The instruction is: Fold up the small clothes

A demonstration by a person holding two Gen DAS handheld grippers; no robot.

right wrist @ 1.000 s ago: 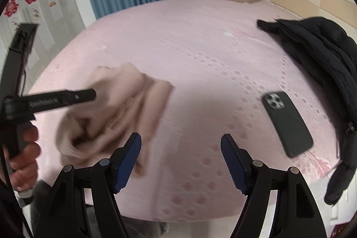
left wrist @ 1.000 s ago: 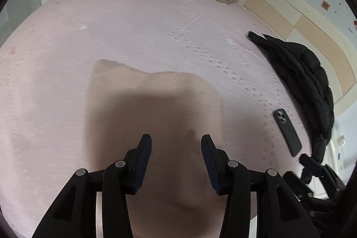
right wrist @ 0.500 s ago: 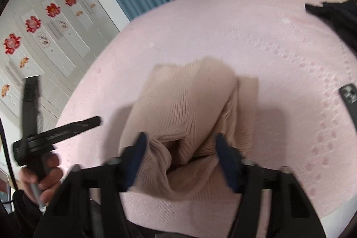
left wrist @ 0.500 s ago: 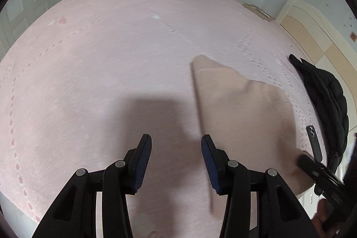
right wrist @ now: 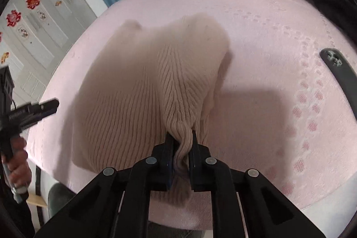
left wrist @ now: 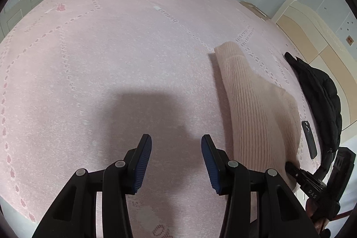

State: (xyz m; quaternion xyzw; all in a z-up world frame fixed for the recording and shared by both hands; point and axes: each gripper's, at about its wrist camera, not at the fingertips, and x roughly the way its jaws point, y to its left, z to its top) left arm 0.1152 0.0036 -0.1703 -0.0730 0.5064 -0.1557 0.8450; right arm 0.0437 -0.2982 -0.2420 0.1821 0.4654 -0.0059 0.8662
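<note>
The right gripper (right wrist: 181,144), jaws just closing, is pinching the beige knit sweater's (right wrist: 133,90) bunched edge for folding; the left gripper (left wrist: 176,160) is hovering parted and empty, sweater lying beside it.

Two black handheld grippers with blue-padded fingers

The left gripper (left wrist: 176,160) has matte black linkage arms joined by round silver pivot screws, and its fingers (left wrist: 142,162) carry ribbed dark-blue pads on their inner faces. The right gripper (right wrist: 181,150) is built alike: black arms, four silver screws in a row, a glimpse of blue pad. Seen from the left side, its black body bears pale lettering, partly readable as "DAS". A hand (right wrist: 19,167) wraps a black pistol-style handle with a thin dark cable alongside.
</note>
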